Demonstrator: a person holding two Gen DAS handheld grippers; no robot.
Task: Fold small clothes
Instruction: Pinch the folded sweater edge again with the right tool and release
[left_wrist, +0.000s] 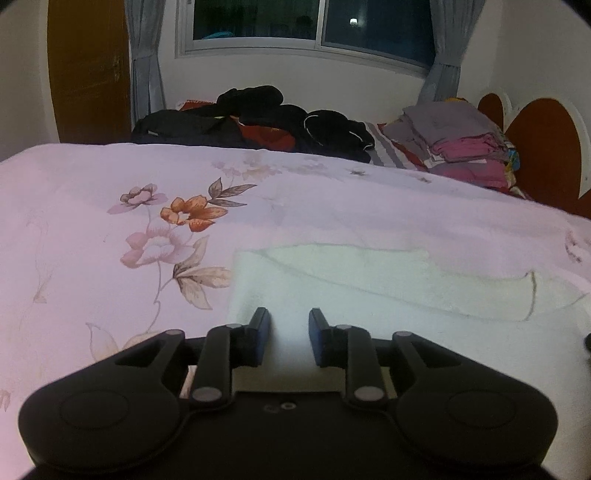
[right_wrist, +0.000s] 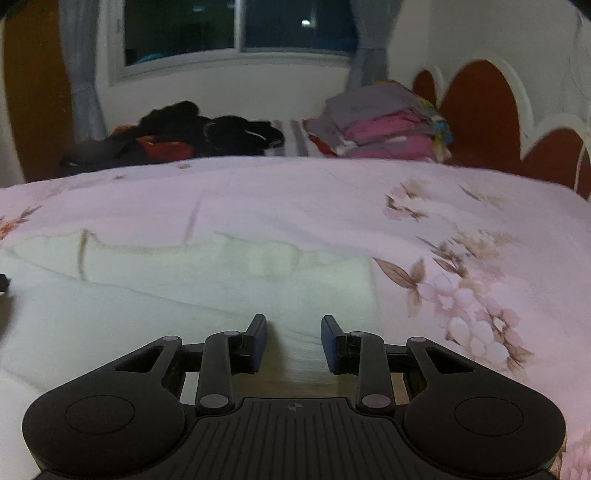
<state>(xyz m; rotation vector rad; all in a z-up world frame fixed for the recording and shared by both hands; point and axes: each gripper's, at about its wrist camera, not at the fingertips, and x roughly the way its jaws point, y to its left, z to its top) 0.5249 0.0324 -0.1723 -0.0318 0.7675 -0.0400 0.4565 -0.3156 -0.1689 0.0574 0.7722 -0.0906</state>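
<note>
Left wrist view had the left gripper (left_wrist: 289, 332) low over the near left part of a white garment (left_wrist: 369, 280), jaws apart with only bare cloth showing in the gap, nothing clamped. Garment lay flat on the floral bedsheet (left_wrist: 92, 258), spread sideways, probably laid out so a fold could start from the near edge. This view alone showed the orange flower (left_wrist: 194, 213) left of the garment. Right wrist view had the right gripper (right_wrist: 294, 334) over the garment's (right_wrist: 184, 288) near right part, jaws also apart and empty; likely each gripper was lining up on its own end. Only here did the garment's right edge and the pink blossoms (right_wrist: 476, 314) beside it show. Dark clothes (right_wrist: 192, 136) and a folded stack (right_wrist: 380, 129) sat far back.
</note>
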